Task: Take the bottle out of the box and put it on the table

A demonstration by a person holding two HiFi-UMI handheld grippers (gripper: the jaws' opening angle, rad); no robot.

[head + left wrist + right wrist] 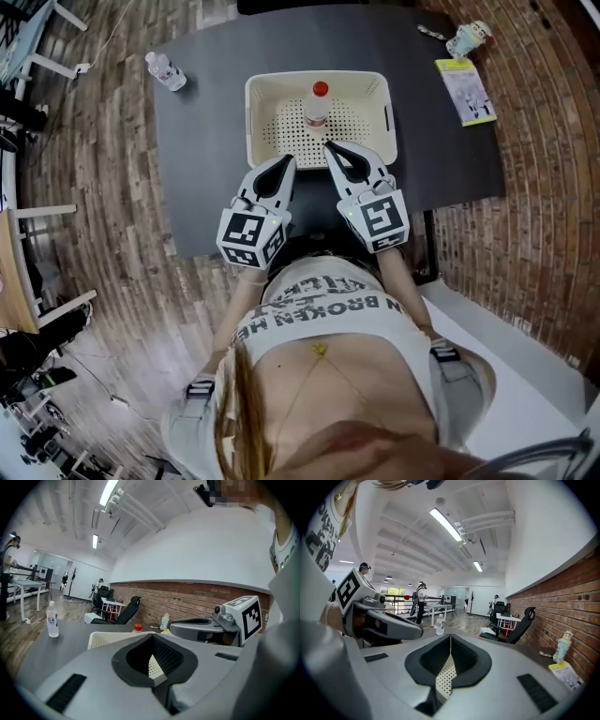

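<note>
Printed shirt nearest lens, no part in the job. Barely started: red-capped bottle upright inside cream perforated box, toward its far wall, untouched; still needs gripping, lifting out and setting on dark table. Left gripper and right gripper side by side at box's near rim, pointing forward and slightly down, each with jaws pressed together on nothing.

We hold 2 grippers side by side, tilted slightly down: left gripper jaws together, empty; right gripper likewise.
</note>
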